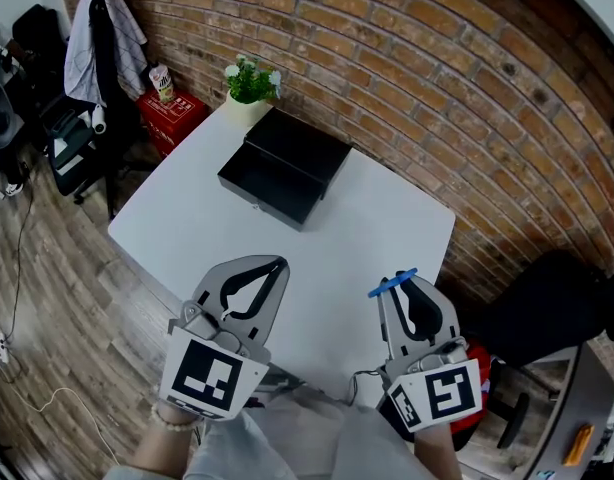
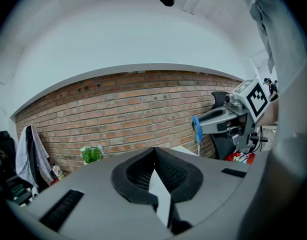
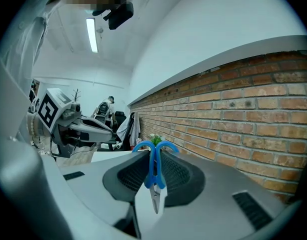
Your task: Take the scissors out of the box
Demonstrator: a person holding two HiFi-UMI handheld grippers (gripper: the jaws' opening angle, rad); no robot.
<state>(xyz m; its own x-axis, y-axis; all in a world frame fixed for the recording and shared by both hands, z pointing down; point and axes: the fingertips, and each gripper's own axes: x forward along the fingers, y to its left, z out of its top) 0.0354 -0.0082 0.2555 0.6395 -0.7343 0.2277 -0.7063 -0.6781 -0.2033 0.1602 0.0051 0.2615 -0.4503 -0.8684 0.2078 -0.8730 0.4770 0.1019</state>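
Note:
The blue-handled scissors (image 1: pixel 392 285) are clamped between the tips of my right gripper (image 1: pixel 405 280), raised over the near right part of the white table (image 1: pixel 387 218). In the right gripper view the scissors (image 3: pixel 153 171) stand between the jaws with the handles outward and the metal blades pointing back toward the camera. My left gripper (image 1: pixel 277 265) hovers over the near left of the table, its jaws closed together with nothing between them. The black box (image 1: pixel 284 168) lies open at the table's far side, well away from both grippers; its tray looks dark inside.
A small potted plant (image 1: pixel 250 83) stands at the table's far corner behind the box. A red box (image 1: pixel 172 113) and a chair draped with clothes (image 1: pixel 102 28) are at the left, a black chair (image 1: pixel 557 308) at the right. A brick wall runs behind.

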